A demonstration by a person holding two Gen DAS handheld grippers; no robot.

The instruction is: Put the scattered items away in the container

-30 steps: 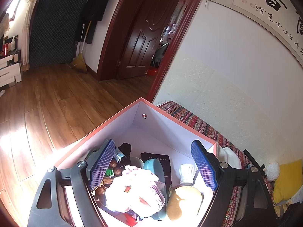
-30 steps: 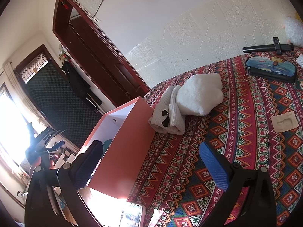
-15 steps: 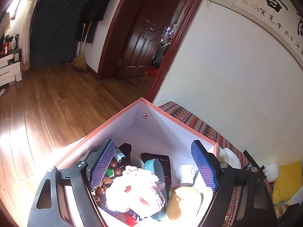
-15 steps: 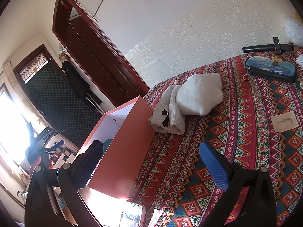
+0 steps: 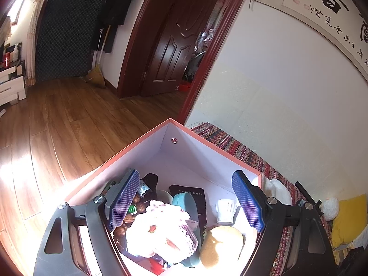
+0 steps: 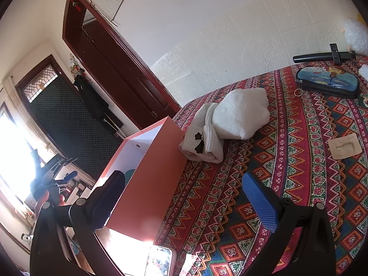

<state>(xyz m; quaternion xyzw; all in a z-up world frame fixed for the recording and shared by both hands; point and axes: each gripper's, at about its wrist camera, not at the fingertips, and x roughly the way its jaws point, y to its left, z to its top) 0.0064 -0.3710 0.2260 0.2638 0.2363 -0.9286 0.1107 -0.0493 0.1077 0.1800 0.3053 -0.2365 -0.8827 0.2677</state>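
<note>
My left gripper hangs open over the orange box, with nothing between its blue pads. Inside the box lie a pink-white knitted piece, a tan rounded item, a teal case, a white cup and a small bottle. In the right wrist view my right gripper is open and empty, with the box's near corner between its fingers but untouched. On the patterned bedspread beyond lie a cream knit hat with a black bow and a fluffy white cloth.
Farther along the bed are a blue pouch, a beige moulded tray and a black handle by the wall. A phone lies at the bed's near edge. Wooden floor and a dark door lie beyond the box.
</note>
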